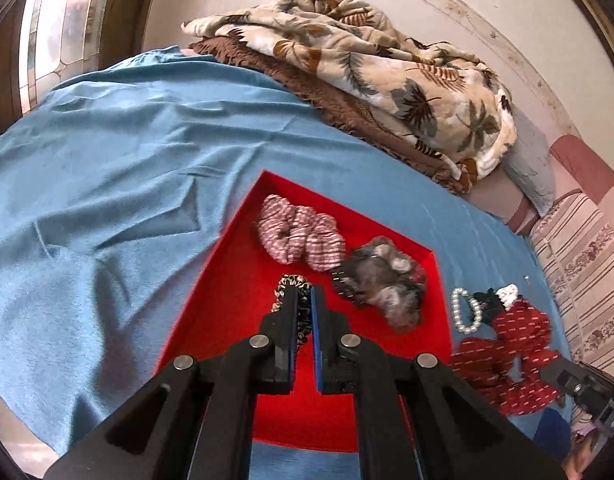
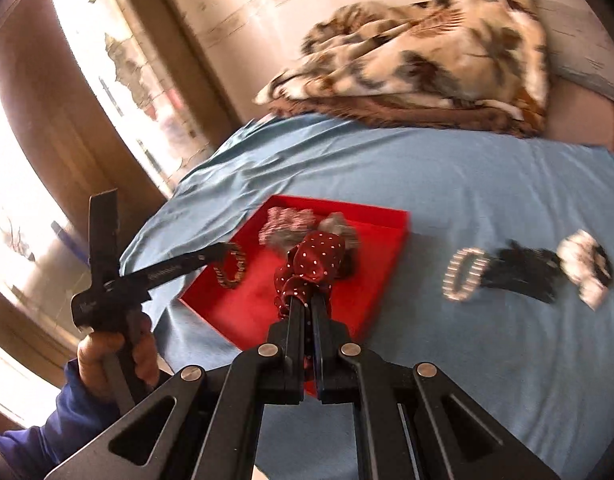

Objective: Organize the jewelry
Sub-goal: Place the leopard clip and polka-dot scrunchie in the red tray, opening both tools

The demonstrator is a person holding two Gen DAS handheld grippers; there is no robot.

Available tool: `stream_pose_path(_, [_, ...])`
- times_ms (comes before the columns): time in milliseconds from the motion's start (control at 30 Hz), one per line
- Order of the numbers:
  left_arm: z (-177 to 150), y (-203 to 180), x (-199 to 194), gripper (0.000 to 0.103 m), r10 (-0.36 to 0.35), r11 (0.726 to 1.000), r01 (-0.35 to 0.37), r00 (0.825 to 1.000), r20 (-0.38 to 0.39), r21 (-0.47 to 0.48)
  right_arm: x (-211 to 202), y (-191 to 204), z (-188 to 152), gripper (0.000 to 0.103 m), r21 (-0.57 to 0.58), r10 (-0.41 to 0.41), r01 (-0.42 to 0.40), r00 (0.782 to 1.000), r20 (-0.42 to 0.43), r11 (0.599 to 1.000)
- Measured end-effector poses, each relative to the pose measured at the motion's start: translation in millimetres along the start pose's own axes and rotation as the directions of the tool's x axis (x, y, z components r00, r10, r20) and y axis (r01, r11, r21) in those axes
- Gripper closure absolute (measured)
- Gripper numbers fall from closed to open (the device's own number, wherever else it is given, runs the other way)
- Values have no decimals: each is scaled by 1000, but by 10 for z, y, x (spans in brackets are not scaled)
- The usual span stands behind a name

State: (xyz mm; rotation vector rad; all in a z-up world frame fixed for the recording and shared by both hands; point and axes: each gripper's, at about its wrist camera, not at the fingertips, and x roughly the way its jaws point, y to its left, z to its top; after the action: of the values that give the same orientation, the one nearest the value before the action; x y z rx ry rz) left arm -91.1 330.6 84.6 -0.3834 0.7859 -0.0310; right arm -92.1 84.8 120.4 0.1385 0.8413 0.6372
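A red tray (image 1: 235, 312) (image 2: 371, 300) lies on the blue bedsheet. In it are a pink striped scrunchie (image 1: 299, 232) and a grey patterned scrunchie (image 1: 383, 280). My left gripper (image 1: 305, 294) is shut on a leopard-print scrunchie (image 1: 289, 282) and holds it over the tray; it shows in the right wrist view (image 2: 229, 266) too. My right gripper (image 2: 306, 300) is shut on a dark red dotted scrunchie (image 2: 315, 260) (image 1: 507, 356) above the tray's near side. A pearl bracelet (image 1: 465, 310) (image 2: 463, 274), a black scrunchie (image 2: 519, 270) and a white-black scrunchie (image 2: 585, 270) lie right of the tray.
A folded leaf-print blanket (image 1: 367, 64) (image 2: 427, 56) on a brown one lies at the bed's far side. A striped pillow (image 1: 579, 248) is at the right. A window (image 2: 119, 80) and wooden frame stand beyond the bed's left edge.
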Motion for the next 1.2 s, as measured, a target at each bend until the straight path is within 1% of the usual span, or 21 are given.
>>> stream_pose_path(100, [-18,33,-10,97,39,999,-40,999,8,17,329,158,-46,99,-31,-8,6,998,-55,1000])
stream_pose_path(133, [-30,46,-17,97,56,998,-56,998,9,23,420,176,-60,99,-35,-13,10,997,-73,999])
stream_pose_path(233, [-62,94,-12,97,76,997,-76,997,-3,19,630,187,-142,99,-30,-35,31,992,-118,999])
stream_pose_path(300, [-85,137,-5,97,86,996,-86,996,-10,16,725,161,-195,99,-23,-58,56,988,-141,998])
stream_pose_path(400, [-111,155,-1,96,125,992,-125,992,-6,21,810,90,-276,98,-11,-88,88,981,-173,996])
stream_pose_path(433, [-115,162,-3,96,126,992,-126,992,-5,19,819,67,-293,98,-7,-96,96,979,-178,995])
stream_pose_path(533, [-117,181,-31,88,101,995,-101,995,7,4,815,30,-318,98,6,-99,103,977,-189,995])
stream_pose_path(600, [-120,171,-80,71,87,996,-87,996,31,1,785,47,-314,97,-5,-107,108,976,-189,994])
stream_pose_path(633, [-123,160,-121,67,80,997,-80,995,51,1,779,70,-306,91,-14,-115,115,976,-187,993])
stream_pose_path(667, [-120,150,-144,58,76,997,-77,995,63,0,758,98,-296,80,-27,-124,121,975,-183,992])
stream_pose_path(700, [-119,139,-181,50,69,998,-70,994,81,0,719,118,-291,72,-42,-130,125,976,-176,991])
stream_pose_path(733, [-125,130,-232,47,58,998,-59,993,105,-1,685,137,-287,56,-52,-136,129,976,-167,990])
stream_pose_path(767, [-126,124,-266,43,49,999,-50,991,121,-1,634,158,-284,46,-64,-146,137,978,-152,988])
stream_pose_path(800, [-124,121,-287,42,44,999,-44,991,130,-2,597,177,-278,44,-74,-156,147,978,-139,986])
stream_pose_path(867, [-112,124,-330,42,34,999,-33,988,151,-8,522,220,-251,44,-107,-184,172,976,-112,979])
stream_pose_path(967, [-89,176,-366,42,39,999,-32,985,168,-42,468,266,-181,44,-131,-210,200,975,-68,971])
stream_pose_path(1033, [-79,232,-384,42,46,997,-34,983,176,-74,517,283,-88,44,-132,-210,201,976,-61,971])
stream_pose_path(1100, [-73,282,-389,42,50,995,-34,983,179,-96,602,282,32,44,-118,-186,178,980,-63,977])
stream_pose_path(1133, [-71,309,-383,42,52,994,-33,983,176,-108,670,285,97,48,-111,-168,161,984,-64,981])
stream_pose_path(1167, [-71,330,-379,42,53,993,-34,983,173,-113,766,297,167,56,-108,-153,145,986,-71,983])
stream_pose_path(1200, [-71,350,-364,42,53,992,-33,985,166,-122,830,305,204,59,-108,-144,135,986,-81,985])
